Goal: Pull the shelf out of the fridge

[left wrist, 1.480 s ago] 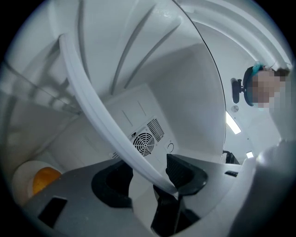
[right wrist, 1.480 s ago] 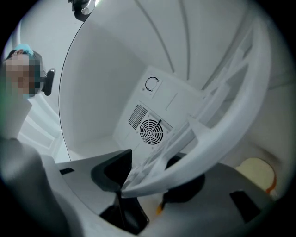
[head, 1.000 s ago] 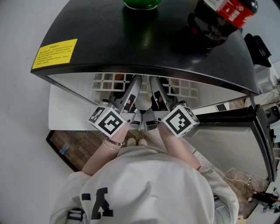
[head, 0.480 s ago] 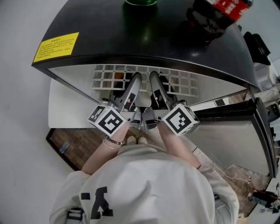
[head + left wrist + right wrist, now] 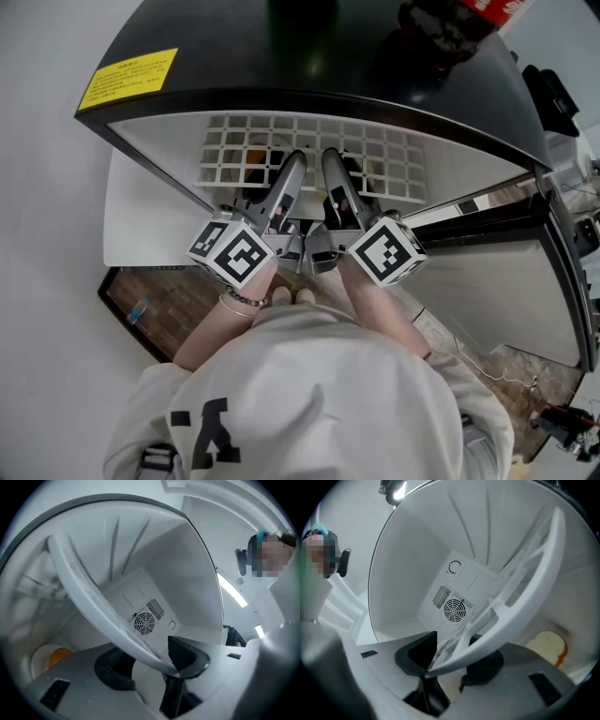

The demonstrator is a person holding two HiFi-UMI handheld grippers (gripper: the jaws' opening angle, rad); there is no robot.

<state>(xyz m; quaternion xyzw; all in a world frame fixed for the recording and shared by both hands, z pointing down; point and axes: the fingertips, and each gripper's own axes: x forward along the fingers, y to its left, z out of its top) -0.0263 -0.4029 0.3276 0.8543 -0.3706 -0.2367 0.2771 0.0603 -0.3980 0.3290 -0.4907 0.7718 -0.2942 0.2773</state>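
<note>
shelf in fridge, partway out front | bottle on fridge top, right

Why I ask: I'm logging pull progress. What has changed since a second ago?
More of the white shelf now shows from under the fridge top. The right tool has just been closing its jaws on the shelf's front rim. The left tool kept its hold; neither tool shifted.

Head view: steeply down over the fridge. Both gripper views: close, facing inside, sharing shelf and rear fan.
</note>
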